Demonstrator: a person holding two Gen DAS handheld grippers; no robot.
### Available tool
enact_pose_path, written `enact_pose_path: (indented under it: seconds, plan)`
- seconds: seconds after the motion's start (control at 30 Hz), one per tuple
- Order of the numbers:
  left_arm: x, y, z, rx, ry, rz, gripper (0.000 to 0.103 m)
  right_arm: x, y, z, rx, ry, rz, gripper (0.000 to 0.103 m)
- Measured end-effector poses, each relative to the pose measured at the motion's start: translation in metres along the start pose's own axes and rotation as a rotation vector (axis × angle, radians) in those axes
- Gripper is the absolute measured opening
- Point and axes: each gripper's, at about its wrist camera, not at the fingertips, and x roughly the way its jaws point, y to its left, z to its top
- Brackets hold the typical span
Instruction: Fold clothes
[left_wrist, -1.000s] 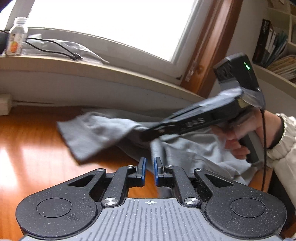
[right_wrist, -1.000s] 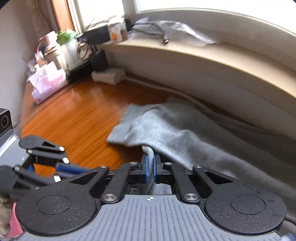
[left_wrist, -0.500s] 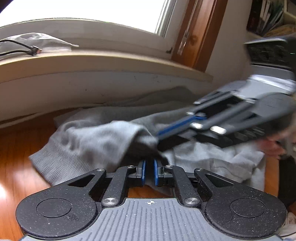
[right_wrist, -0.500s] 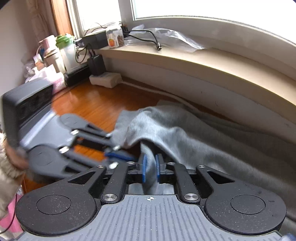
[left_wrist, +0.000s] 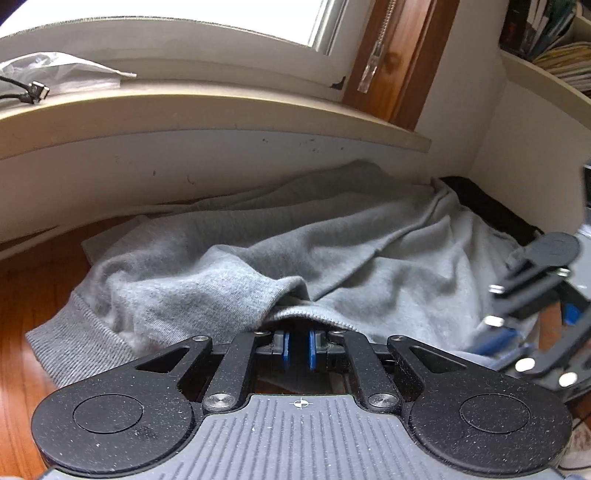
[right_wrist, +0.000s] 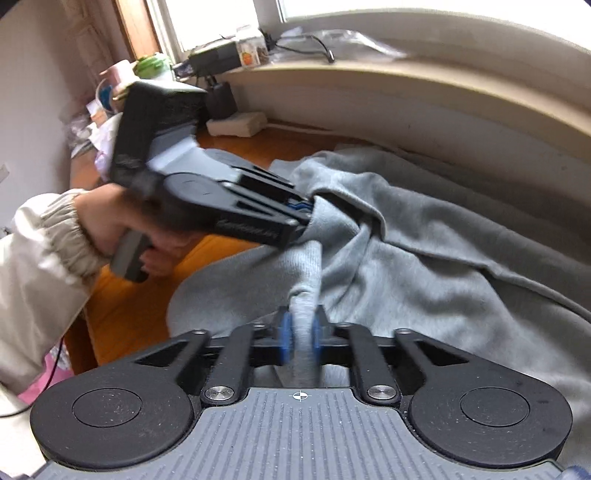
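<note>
1. The grey sweatshirt lay bunched on the wooden table, its far side pushed up against the wall below the windowsill — no free room behind it.
2. Its ribbed hem formed the near-left edge, resting flat on bare wood; open table stretched to the left of that edge.
3. The left gripper was clamped on a fold of the sweatshirt, seen from the right wrist view with cloth pulled taut away from its tip. In its own view the blue pads stood close together with fabric draped over them.
4. The right gripper had just been closing, and its jaws pinched a narrow rope of grey cloth running up toward the left gripper.
5. A hand in a pale elastic-cuffed sleeve held the left gripper's handle over bare wood.
6. On the right a dark object lay in the wall corner, touching the sweatshirt's edge — little clearance there.
7. A white power strip sat by the far wall, well apart from the cloth.
</note>
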Motion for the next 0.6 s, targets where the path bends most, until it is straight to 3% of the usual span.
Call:
enact_pose_path:
  seconds: [0.23,0.43,0.6]
  plan:
    - [0.010,-0.007,0.010,0.001,0.008,0.040,0.008,-0.070,0.040,-0.041,0.001,-0.010,0.038,0.003]
    - [0.012,-0.010,0.011,0.000,0.020,0.065,0.008,-0.082,0.084,-0.070,-0.040,0.023,0.046,0.005]
    - [0.012,-0.013,0.012,0.008,0.028,0.083,0.008,-0.091,0.105,-0.074,-0.081,0.020,0.035,0.026]
